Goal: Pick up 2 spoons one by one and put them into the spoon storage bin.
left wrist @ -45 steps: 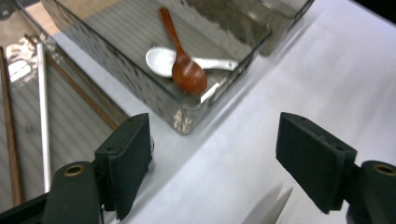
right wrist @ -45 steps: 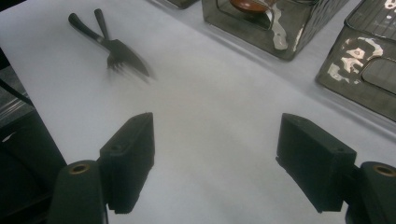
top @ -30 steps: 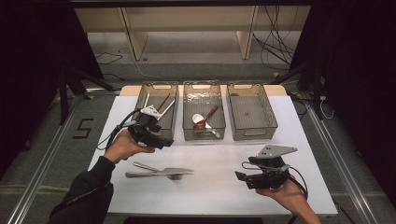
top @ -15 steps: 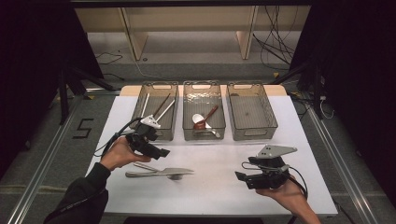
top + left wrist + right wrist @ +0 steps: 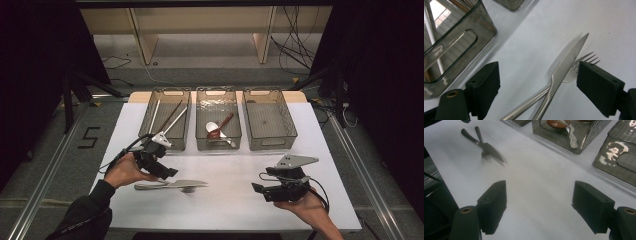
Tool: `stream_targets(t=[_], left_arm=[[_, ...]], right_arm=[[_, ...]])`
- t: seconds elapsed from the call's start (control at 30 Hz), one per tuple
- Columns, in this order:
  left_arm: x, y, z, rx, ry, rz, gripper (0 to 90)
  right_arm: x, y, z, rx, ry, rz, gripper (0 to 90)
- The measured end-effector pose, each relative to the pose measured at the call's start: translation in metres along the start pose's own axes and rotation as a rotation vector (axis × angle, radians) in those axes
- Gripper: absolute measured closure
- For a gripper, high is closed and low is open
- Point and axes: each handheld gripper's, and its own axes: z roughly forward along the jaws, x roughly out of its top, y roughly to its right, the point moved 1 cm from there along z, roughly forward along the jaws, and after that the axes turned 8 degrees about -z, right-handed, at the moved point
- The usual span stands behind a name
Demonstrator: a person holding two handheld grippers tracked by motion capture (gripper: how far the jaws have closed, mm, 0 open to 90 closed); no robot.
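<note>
A steel knife (image 5: 564, 67) lies crossed over a steel fork (image 5: 574, 71) on the white table; in the high view the knife (image 5: 187, 183) and fork (image 5: 150, 186) lie at the front left. My left gripper (image 5: 170, 173) hovers just above their handles, open, with the cutlery between its spread jaws in the left gripper view (image 5: 539, 85). My right gripper (image 5: 257, 190) stands open at the front right, nothing between its jaws (image 5: 539, 207). From the right gripper view the knife (image 5: 491, 150) and the fork (image 5: 485, 153) are seen far off.
Three clear bins stand in a row at the back: the left bin (image 5: 165, 120) holds chopsticks, the middle bin (image 5: 218, 120) holds spoons, the right bin (image 5: 269, 120) holds nothing visible. The left bin's corner (image 5: 456, 47) is close to my left gripper.
My left gripper has moved from the left bin toward the person and down, to just above the knife and fork. The right gripper has stayed put.
</note>
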Motion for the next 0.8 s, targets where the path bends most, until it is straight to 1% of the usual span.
stream_targets(t=[0.03, 0.07, 0.13, 0.17, 0.2, 0.33, 0.43, 0.5, 0.63, 0.67, 0.7, 0.77, 0.8], left_arm=[[-0.001, -0.001, 0.001, 0.002, -0.011, 0.006, 18.3], [-0.003, -0.001, 0.002, 0.002, -0.010, -0.002, 18.3], [-0.005, -0.001, 0.004, 0.006, -0.025, 0.007, 18.3], [-0.006, 0.000, 0.005, 0.008, -0.028, 0.006, 18.3], [-0.007, -0.001, 0.005, 0.013, -0.045, 0.018, 18.2], [-0.009, 0.000, 0.008, 0.030, -0.066, 0.029, 18.2], [-0.011, 0.000, 0.010, 0.033, -0.094, 0.047, 18.2], [-0.012, 0.000, 0.011, 0.035, -0.105, 0.052, 18.3], [-0.014, 0.002, 0.014, 0.053, -0.125, 0.066, 18.7], [-0.015, 0.002, 0.014, 0.054, -0.131, 0.073, 18.8], [-0.015, 0.003, 0.015, 0.054, -0.133, 0.070, 19.0], [-0.017, 0.003, 0.016, 0.053, -0.155, 0.089, 19.5], [-0.018, 0.004, 0.017, 0.055, -0.158, 0.089, 19.9]], right_arm=[[0.000, 0.000, 0.000, -0.001, 0.001, 0.000, 28.4], [0.000, 0.000, 0.000, -0.002, 0.002, 0.000, 28.4], [0.000, 0.000, 0.000, -0.002, 0.003, 0.002, 28.4], [0.000, 0.001, 0.000, -0.002, 0.003, 0.002, 28.4], [0.000, 0.001, 0.001, -0.001, 0.003, 0.001, 28.3], [-0.001, 0.001, 0.001, 0.000, 0.001, 0.004, 28.3], [-0.001, 0.001, 0.000, 0.000, 0.000, 0.008, 28.4], [-0.001, 0.001, 0.001, 0.000, -0.001, 0.005, 28.3], [-0.001, 0.001, 0.000, 0.000, -0.002, 0.004, 28.4], [-0.001, 0.001, 0.000, -0.001, -0.002, 0.006, 28.4], [-0.001, 0.001, 0.000, -0.001, -0.002, 0.007, 28.4], [-0.002, 0.000, 0.000, -0.003, -0.002, 0.006, 28.3], [-0.002, 0.000, 0.000, -0.003, -0.002, 0.006, 28.4]])
